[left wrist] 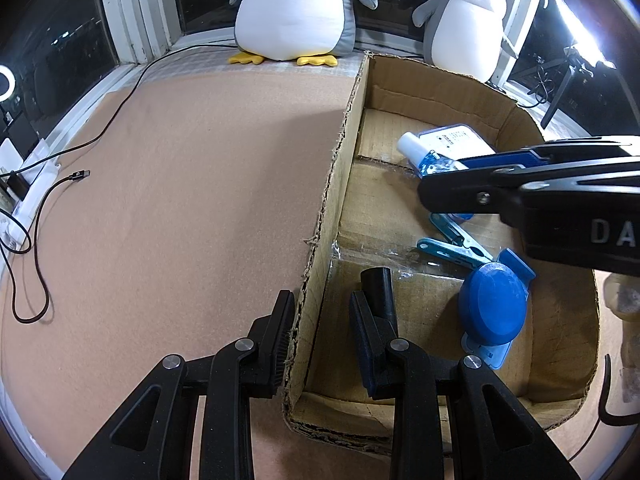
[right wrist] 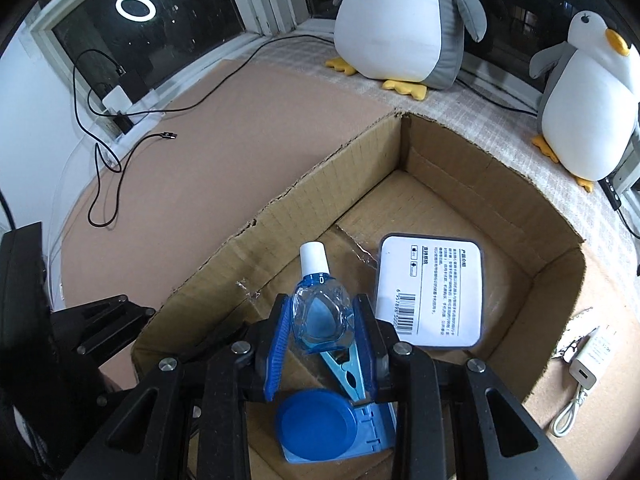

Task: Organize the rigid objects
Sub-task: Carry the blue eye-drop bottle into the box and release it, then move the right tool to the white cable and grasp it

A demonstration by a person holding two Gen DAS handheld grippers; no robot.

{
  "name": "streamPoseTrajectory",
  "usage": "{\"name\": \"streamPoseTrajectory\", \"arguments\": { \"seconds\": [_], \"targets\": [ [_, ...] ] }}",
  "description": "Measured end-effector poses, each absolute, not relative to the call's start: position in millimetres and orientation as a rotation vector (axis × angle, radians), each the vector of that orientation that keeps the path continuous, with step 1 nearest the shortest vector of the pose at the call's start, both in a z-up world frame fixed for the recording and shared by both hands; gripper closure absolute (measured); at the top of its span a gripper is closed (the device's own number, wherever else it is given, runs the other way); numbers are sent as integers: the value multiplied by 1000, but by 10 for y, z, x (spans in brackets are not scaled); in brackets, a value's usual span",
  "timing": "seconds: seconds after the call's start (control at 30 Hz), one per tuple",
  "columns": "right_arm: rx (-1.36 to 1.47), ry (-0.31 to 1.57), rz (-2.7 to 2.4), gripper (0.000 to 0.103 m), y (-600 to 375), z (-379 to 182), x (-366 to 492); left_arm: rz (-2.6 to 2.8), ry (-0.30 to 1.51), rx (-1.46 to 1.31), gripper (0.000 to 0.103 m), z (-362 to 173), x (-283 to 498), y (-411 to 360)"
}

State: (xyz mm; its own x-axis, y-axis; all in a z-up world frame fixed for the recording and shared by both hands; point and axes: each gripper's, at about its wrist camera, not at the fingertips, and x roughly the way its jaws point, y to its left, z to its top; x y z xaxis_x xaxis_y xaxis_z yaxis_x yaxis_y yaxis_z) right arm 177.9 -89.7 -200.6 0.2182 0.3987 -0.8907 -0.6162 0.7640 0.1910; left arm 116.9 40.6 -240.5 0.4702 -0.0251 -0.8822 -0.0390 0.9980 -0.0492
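Note:
My right gripper (right wrist: 320,308) is shut on a small clear-blue bottle (right wrist: 318,312) with a white cap, held above the floor of an open cardboard box (right wrist: 320,184). In the left wrist view, the right gripper (left wrist: 436,178) comes in from the right with the bottle (left wrist: 420,152). Inside the box lie a white labelled case (right wrist: 430,296), a teal clip (left wrist: 452,248) and a blue round-lidded item (left wrist: 492,308). My left gripper (left wrist: 324,320) is open and straddles the box's left wall (left wrist: 332,200). A small black piece (left wrist: 378,284) sits by its right finger, inside the box.
The box rests on a brown mat (left wrist: 180,200). Two plush penguins (left wrist: 296,8) (left wrist: 468,20) stand on the window ledge behind. A black USB cable (left wrist: 76,174) trails at the left. A white charger with its cord (right wrist: 584,372) lies to the right of the box.

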Motion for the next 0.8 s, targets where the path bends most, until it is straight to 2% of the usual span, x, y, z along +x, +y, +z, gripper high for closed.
{"name": "streamPoseTrajectory", "arguments": {
  "seconds": [0.3, 0.43, 0.8],
  "targets": [
    [-231, 1170, 722, 74, -861, -2051, 1793, 9, 1081, -64, 72, -2405, 1169, 407],
    [-220, 1154, 723, 55, -872, -2015, 1789, 8, 1081, -65, 72, -2404, 1167, 412],
    [-81, 1080, 690, 55, -1171, -1754, 1811, 8, 1081, -63, 72, -2405, 1166, 413]
  ]
}}
